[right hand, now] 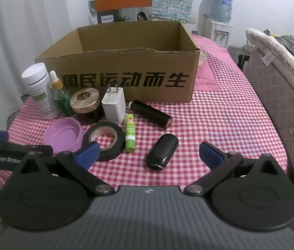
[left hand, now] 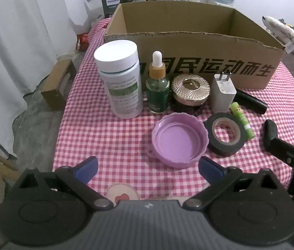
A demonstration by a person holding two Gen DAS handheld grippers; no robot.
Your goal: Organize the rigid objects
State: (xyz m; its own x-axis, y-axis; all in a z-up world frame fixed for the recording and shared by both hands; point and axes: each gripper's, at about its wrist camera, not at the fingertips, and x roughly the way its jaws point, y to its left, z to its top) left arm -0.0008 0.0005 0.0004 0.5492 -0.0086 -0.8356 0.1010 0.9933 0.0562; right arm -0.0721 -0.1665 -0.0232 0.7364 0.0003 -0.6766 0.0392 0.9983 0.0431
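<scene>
On a table covered by a red-and-white checked cloth [right hand: 219, 125], the rigid objects lie in a loose group in front of an open cardboard box [right hand: 126, 62] printed with large black characters. In a row against the box's front wall stand a white-capped bottle [left hand: 118, 79], a green dropper bottle [left hand: 157, 85], a dark jar with a ribbed gold lid [left hand: 190, 92] and a white plug charger [left hand: 224, 93]. Beside the charger a black cylinder [right hand: 151, 113] lies on its side. Nearer the cameras sit an upturned purple lid [left hand: 180, 142], a roll of black tape [left hand: 226, 136] lying flat, and a green glue stick [right hand: 129, 132] touching the tape's side. A black oval case [right hand: 162, 154] lies apart, closest to the right gripper.

The left gripper [left hand: 147, 169] hangs above the cloth with jaws spread wide and empty, the purple lid just ahead of its blue pads. The right gripper [right hand: 149, 156] is likewise spread wide and holding nothing, with the black oval case between its fingers' line of sight. The inside of the box shows only bare walls.
</scene>
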